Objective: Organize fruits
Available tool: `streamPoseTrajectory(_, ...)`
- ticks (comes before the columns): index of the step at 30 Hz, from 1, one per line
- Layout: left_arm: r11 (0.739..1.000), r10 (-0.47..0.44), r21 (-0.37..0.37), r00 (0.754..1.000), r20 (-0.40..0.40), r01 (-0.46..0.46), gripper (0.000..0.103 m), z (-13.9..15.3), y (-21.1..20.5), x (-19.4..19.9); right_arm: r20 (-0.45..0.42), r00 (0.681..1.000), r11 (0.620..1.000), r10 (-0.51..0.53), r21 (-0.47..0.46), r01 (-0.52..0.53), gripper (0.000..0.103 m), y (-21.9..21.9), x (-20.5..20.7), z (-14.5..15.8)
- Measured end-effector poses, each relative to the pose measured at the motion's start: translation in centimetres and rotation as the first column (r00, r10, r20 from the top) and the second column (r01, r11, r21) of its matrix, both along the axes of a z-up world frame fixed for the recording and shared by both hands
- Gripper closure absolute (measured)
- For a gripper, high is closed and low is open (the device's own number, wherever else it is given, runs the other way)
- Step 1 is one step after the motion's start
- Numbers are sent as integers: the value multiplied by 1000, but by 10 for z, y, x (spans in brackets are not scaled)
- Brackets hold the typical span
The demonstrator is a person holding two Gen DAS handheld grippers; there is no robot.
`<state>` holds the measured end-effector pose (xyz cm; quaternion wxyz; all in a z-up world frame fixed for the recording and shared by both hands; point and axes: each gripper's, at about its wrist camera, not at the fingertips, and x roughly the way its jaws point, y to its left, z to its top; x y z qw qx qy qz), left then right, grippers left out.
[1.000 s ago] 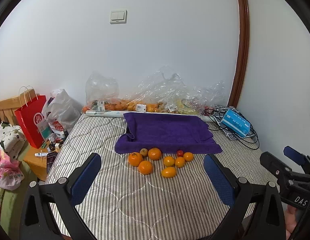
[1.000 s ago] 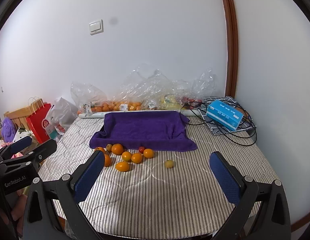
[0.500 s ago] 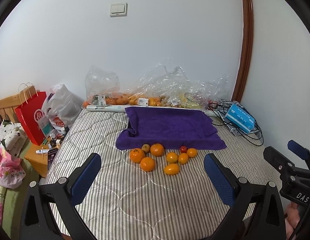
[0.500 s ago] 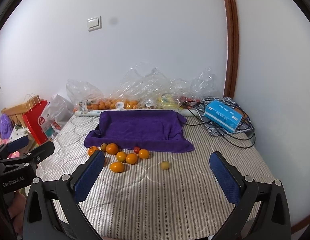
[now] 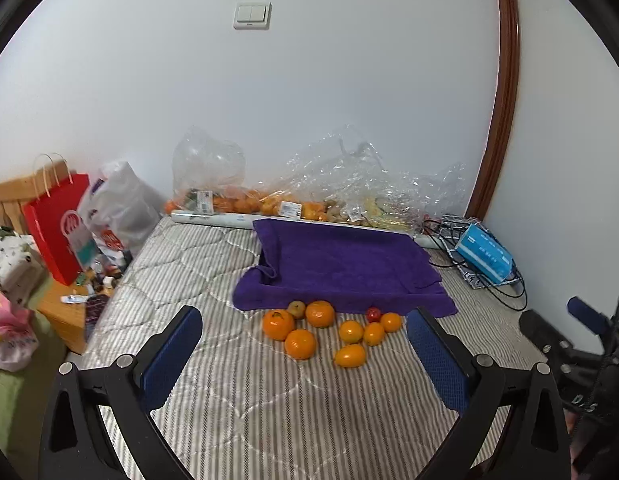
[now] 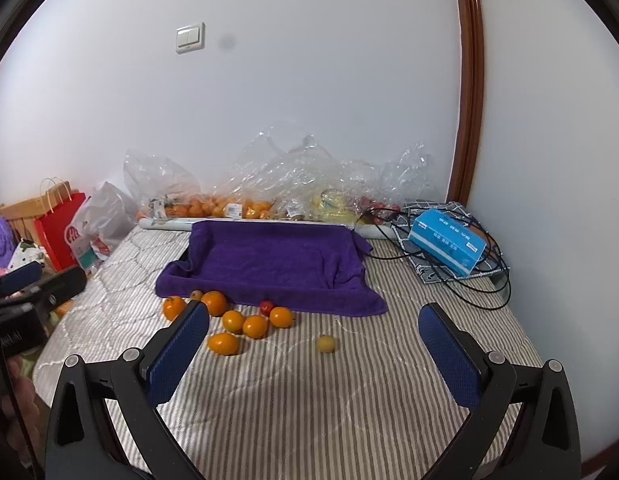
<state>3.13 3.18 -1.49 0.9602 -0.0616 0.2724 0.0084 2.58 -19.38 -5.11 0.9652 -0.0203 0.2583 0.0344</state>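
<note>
Left wrist view: the left gripper point(image 5: 305, 354) and the right gripper point(image 6: 313, 354) are held empty above the striped quilted mattress point(image 5: 269, 412), jaws wide apart, presumably because the loose orange and yellow fruits point(image 5: 329, 330) are clustered unsorted just before the purple towel-lined tray point(image 5: 341, 260).

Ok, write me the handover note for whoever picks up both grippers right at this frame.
Left gripper: open, holding nothing, raised above the striped mattress.
Right gripper: open, holding nothing, also raised.
Fruit: a cluster of orange fruits with one small red fruit lies on the mattress just in front of the purple towel. One small yellow fruit sits apart, to the right of the cluster.
Done: nothing visible; the towel holds no fruit.
Left: all loose fruit still needs sorting, probably onto the towel. The bagged fruit by the wall is untouched.
</note>
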Motion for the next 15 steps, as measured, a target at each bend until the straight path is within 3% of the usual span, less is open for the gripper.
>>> streamPoseTrajectory(7,998,-12,55,998,-59,15,1,-22,5,23,-24,999,999,34,37,-33,0,-5,26,-29)
streamPoseTrajectory(15,999,24,28,992,-123,-21,4,-53,27,49,-89,996,998,31,63,-25,1,-13,55,-60)
